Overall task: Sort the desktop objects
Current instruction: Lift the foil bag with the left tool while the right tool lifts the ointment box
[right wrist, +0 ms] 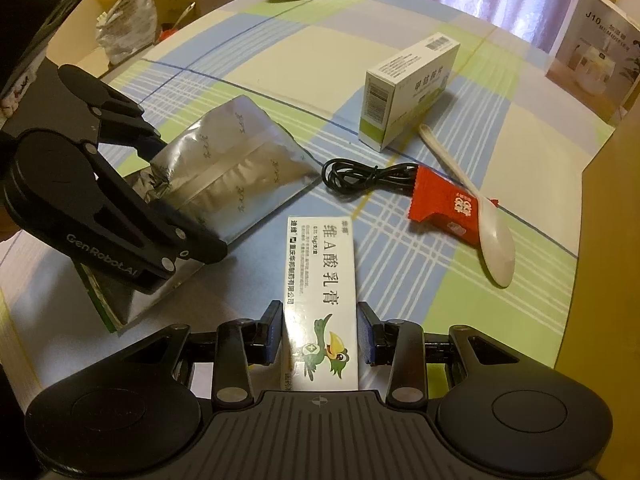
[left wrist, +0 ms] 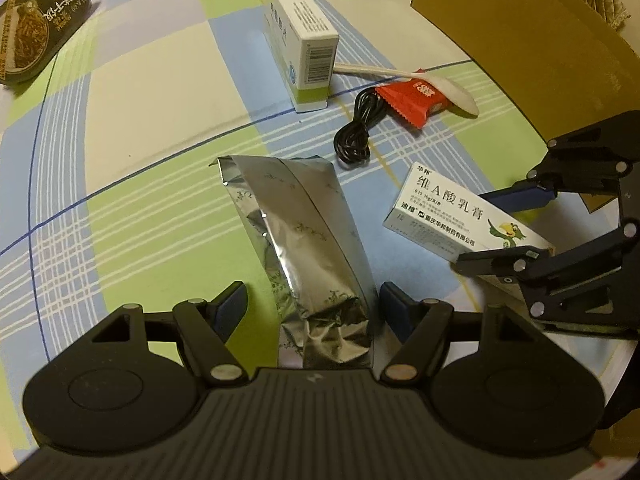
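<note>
A crumpled silver foil pouch [left wrist: 304, 232] lies on the checked tablecloth between the fingers of my left gripper [left wrist: 311, 304], which is open; the left pad stands clear of the pouch and the right pad is at its edge. A white ointment box [right wrist: 320, 280] with a green bird on it sits lengthwise in my right gripper [right wrist: 320, 332], whose blue pads press both long sides. The left wrist view shows the ointment box [left wrist: 452, 212] and the right gripper [left wrist: 480, 228] to the right of the pouch. In the right wrist view the foil pouch [right wrist: 236, 168] is at the left gripper [right wrist: 188, 196].
Beyond lie a white-and-green medicine box [left wrist: 304, 40], a coiled black cable [left wrist: 356, 132], a red snack packet [left wrist: 412, 100] and a white plastic spoon [left wrist: 440, 84]. A black noodle bowl [left wrist: 32, 32] stands far left and a cardboard box [left wrist: 520, 40] along the right.
</note>
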A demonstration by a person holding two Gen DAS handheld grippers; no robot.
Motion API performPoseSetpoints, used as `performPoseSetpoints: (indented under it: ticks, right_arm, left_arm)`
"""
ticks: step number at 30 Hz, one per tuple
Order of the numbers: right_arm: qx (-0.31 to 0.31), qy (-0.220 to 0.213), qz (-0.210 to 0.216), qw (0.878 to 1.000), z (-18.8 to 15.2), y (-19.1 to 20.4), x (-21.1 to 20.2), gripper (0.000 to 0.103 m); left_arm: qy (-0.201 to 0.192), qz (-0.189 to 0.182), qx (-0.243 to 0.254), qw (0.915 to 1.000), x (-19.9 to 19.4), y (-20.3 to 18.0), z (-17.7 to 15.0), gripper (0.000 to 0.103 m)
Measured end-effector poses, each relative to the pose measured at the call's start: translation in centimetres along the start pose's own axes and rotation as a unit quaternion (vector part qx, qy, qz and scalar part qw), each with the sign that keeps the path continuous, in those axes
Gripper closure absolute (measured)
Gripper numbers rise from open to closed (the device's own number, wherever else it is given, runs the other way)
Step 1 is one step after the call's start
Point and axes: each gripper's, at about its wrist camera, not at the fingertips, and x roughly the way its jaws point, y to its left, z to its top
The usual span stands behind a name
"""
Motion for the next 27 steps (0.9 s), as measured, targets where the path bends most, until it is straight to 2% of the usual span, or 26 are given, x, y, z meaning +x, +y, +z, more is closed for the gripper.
performPoseSetpoints:
  ticks: [4,5,6,9,15,23,27]
  right_arm:
    - [-0.001,0.002,0.001,1.000,0.0,-0.1,0.1,0.068]
    - [0.000,0.002,0.001,1.000,0.0,-0.1,0.2,0.068]
    - [0.001,0.002,0.002,1.000,0.1,-0.1,0.2,0.068]
    - [0.005,0.003,0.005,1.000,0.1,-0.3,0.3,0.068]
    - [0.010,0.006,0.008,1.000,0.2,-0.4,0.5,0.068]
    - [0.005,0.007,0.006,1.000,0.2,-0.3,0.8,0.068]
    - [0.001,0.008,0.002,1.000,0.1,-0.1,0.7,0.068]
  left_arm:
    - [0.001,0.000,0.003,1.0000,0.1,0.0,0.2,0.035]
    - [0.000,-0.001,0.003,1.0000,0.1,0.0,0.2,0.039]
    - [-0.002,-0.004,0.004,1.0000,0.0,0.0,0.3,0.049]
    - [-0.009,-0.006,0.004,0.9999,-0.4,0.1,0.5,0.061]
    - [-0.016,-0.017,0.009,0.9997,-1.2,0.6,0.4,0.069]
    - [-0.017,-0.008,0.029,0.9994,-1.3,-0.1,0.1,0.069]
    - [0.001,0.007,0.038,0.9992,-0.8,-0.3,-0.4,0.057]
